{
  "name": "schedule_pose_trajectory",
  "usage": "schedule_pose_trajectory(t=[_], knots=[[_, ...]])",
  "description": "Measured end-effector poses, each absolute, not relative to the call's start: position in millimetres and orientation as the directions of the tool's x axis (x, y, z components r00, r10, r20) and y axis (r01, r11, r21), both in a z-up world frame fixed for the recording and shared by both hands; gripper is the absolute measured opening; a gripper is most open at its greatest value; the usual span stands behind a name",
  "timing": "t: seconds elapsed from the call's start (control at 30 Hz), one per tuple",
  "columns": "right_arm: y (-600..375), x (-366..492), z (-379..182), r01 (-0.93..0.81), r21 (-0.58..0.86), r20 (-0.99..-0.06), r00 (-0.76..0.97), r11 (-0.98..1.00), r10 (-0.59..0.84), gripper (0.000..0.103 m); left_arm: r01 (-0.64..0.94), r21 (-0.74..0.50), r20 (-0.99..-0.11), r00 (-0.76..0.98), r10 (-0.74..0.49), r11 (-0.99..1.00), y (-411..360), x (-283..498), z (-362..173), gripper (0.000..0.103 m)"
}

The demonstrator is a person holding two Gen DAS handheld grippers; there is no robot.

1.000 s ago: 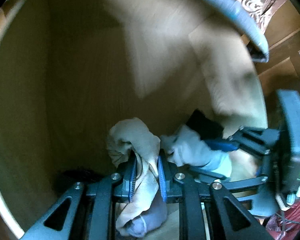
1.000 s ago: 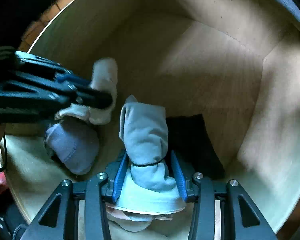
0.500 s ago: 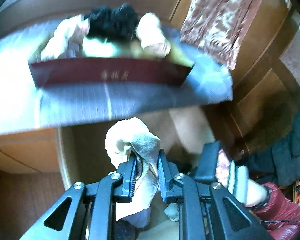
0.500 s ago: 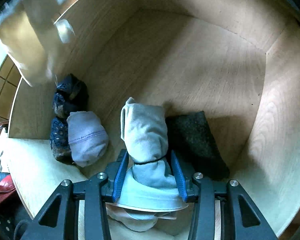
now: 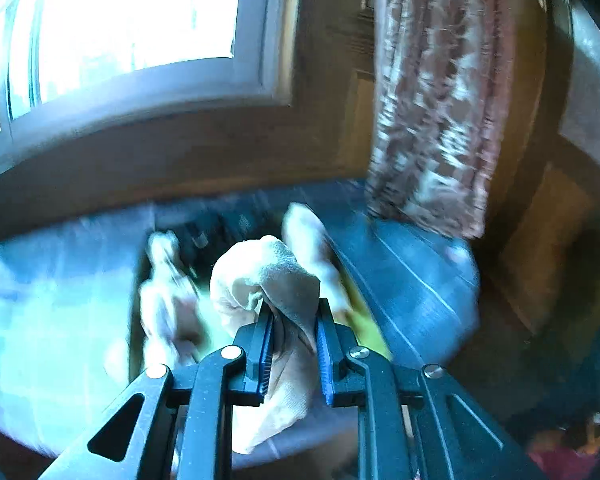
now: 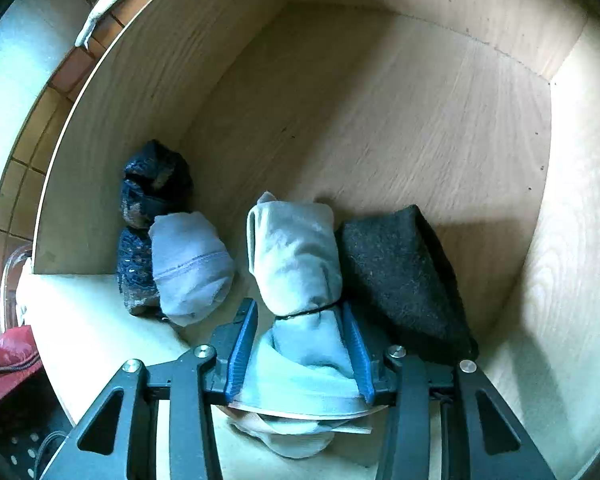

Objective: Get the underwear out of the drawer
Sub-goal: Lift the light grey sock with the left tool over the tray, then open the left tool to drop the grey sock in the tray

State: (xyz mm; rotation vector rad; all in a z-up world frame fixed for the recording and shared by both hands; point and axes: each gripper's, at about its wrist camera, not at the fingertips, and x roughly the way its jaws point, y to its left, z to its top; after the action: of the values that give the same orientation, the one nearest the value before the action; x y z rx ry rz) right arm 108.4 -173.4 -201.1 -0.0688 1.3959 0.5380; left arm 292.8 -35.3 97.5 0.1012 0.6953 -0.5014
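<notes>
- We had the left gripper [image 5: 290, 344] clamped nearly shut on a cream, rolled cotton garment [image 5: 260, 276], which bulged above the blue pads and hung below them, clear of the drawer.
- Beyond it lay a blurred tray [image 5: 356, 320] holding more pale bundles [image 5: 160, 304] and something dark, on a blue-grey striped cloth surface [image 5: 412, 280]; we could not make out what those pieces were.
- Farther off stood a bright window [image 5: 132, 20] and a patterned reddish-brown curtain [image 5: 436, 112].
- Our right gripper [image 6: 298, 354] pointed steeply down into the pale wooden drawer [image 6: 380, 100], its jaws partly closed and pressing on a light grey rolled garment bound with a thin dark band [image 6: 296, 260].
- Just right of that roll, touching it, lay a dark charcoal folded wedge of fabric [image 6: 404, 276], close to the right finger.
- To the left, a lilac-grey rolled bundle [image 6: 190, 268] leaned against a dark navy patterned bundle [image 6: 152, 184] at the drawer's side wall.
- The grey garment's lower end was cut off behind the gripper frame.
</notes>
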Motion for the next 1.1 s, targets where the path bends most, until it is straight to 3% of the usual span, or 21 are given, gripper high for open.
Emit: schedule_pose_trajectory(t=[0.23, 0.6, 0.67, 0.73, 0.9, 1.1], knots=[[-185, 111, -201, -0.4, 0.288, -0.938, 0.064, 0.87, 0.34, 0.046, 0.387, -0.111, -0.634, 0.682, -0.365, 0.915, -47, 373, 73, 0.018], [-197, 119, -193, -0.4, 0.321, -0.929, 0.042, 0.859, 0.367, 0.047, 0.252, -0.104, -0.785, 0.574, -0.235, 0.962, -43, 450, -6, 0.018], [-198, 119, -194, -0.396, 0.325, -0.928, 0.041, 0.859, 0.37, 0.047, 0.249, -0.097, -0.808, 0.546, -0.222, 0.964, -41, 452, -16, 0.02], [-200, 121, -194, -0.385, 0.335, -0.925, 0.037, 0.86, 0.377, 0.047, 0.268, -0.081, -0.828, 0.519, -0.215, 0.96, -44, 453, -23, 0.028], [-203, 123, -192, -0.38, 0.337, -0.925, 0.038, 0.861, 0.378, 0.047, 0.288, -0.069, -0.813, 0.538, -0.221, 0.955, -45, 439, -11, 0.041], [-202, 124, -192, -0.378, 0.333, -0.926, 0.039, 0.864, 0.374, 0.047, 0.336, -0.019, -0.749, 0.619, -0.236, 0.942, -39, 397, 26, 0.042]])
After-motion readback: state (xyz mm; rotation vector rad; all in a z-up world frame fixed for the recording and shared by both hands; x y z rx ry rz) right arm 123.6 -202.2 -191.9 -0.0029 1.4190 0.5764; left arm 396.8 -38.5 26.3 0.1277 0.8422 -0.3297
